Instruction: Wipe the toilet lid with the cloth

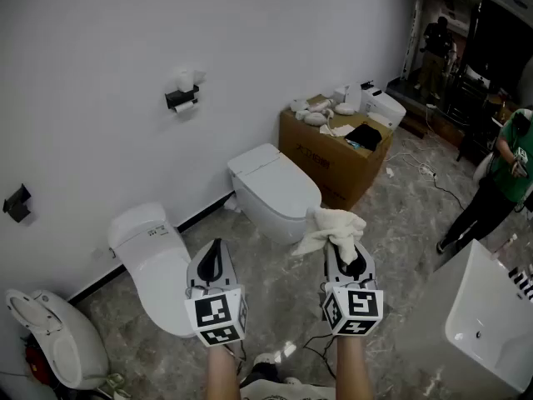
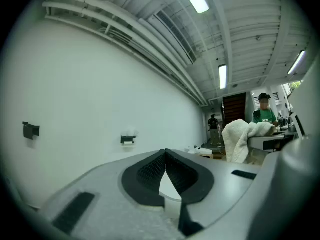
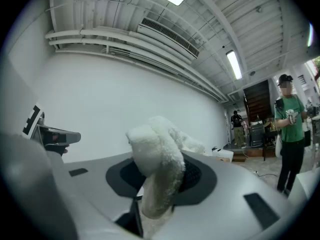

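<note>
1. While the cloth [image 1: 335, 226] is clamped in the right gripper [image 1: 350, 255], no wiping has begun. Both grippers hang in the air above the floor [image 1: 391, 223], clear of every toilet, so I judge this to be the carry-in step.
2. The right gripper has its jaws closed on the cloth. In the right gripper view a thick white fold stands up between them and flops over the tips.
3. The left gripper [image 1: 215, 252] has its jaws brought together at the tips with nothing between them. It sits idle at the lower centre of the head view, just left of the right one.
4. The middle toilet [image 1: 265, 217] sits at the centre of the head view with its lid [image 1: 279, 188] down. The cloth shows just below and to the right of that lid and does not touch it.
5. A second toilet [image 1: 158, 261] lies at the lower left, beside the left gripper, and a third toilet [image 1: 50, 340] sits in the lower-left corner. Which lid is meant I cannot tell for sure — the middle one seems likeliest, being nearest the cloth.
6. The next move calls for bringing the right gripper forward and down until the loose end of the cloth lies on the lid, then sweeping it across. The bunch is thick, so it should cushion the jaw tips — they are best kept off the glazed surface.
</note>
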Demonstrator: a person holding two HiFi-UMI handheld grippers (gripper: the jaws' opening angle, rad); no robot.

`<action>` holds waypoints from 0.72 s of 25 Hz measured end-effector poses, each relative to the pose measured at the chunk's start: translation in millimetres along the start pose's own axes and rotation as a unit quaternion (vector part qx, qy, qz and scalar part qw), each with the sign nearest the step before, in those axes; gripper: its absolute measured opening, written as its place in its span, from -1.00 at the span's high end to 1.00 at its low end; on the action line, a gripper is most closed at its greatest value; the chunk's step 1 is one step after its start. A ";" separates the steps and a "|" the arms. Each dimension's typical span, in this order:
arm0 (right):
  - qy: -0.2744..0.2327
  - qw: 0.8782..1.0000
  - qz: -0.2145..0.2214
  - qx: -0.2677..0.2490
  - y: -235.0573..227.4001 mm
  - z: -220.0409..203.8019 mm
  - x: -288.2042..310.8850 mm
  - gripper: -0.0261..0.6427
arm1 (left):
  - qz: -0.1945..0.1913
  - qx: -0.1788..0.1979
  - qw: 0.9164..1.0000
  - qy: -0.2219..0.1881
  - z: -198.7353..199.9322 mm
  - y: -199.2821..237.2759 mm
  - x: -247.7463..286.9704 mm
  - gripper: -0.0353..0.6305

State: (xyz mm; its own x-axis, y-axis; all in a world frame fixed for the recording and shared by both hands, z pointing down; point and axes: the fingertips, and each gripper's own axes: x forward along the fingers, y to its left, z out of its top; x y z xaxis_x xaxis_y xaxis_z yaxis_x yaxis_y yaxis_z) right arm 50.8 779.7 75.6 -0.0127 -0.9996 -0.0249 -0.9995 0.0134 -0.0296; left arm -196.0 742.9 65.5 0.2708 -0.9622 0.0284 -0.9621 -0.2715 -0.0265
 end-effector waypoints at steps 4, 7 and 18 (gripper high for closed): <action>0.003 1.000 -0.003 0.001 1.2 -3.7 4.1 0.55 | 0.003 0.000 1.000 0.000 -2.0 6.5 2.8 0.87; 0.004 1.000 -0.004 0.000 0.9 -4.8 8.0 0.55 | 0.003 -0.002 1.000 0.001 -3.1 9.1 5.9 0.87; -0.002 1.000 -0.019 0.001 9.6 -4.9 39.1 0.55 | -0.001 -0.005 1.000 0.000 -4.1 36.8 33.6 0.87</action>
State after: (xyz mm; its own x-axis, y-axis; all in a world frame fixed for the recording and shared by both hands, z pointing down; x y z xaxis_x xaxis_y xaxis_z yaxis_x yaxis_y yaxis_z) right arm 40.6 740.6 79.3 0.0262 -0.9993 -0.0275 -0.9991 -0.0253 -0.0331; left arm -222.4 700.7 69.6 0.2731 -0.9616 0.0275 -0.9617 -0.2736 -0.0165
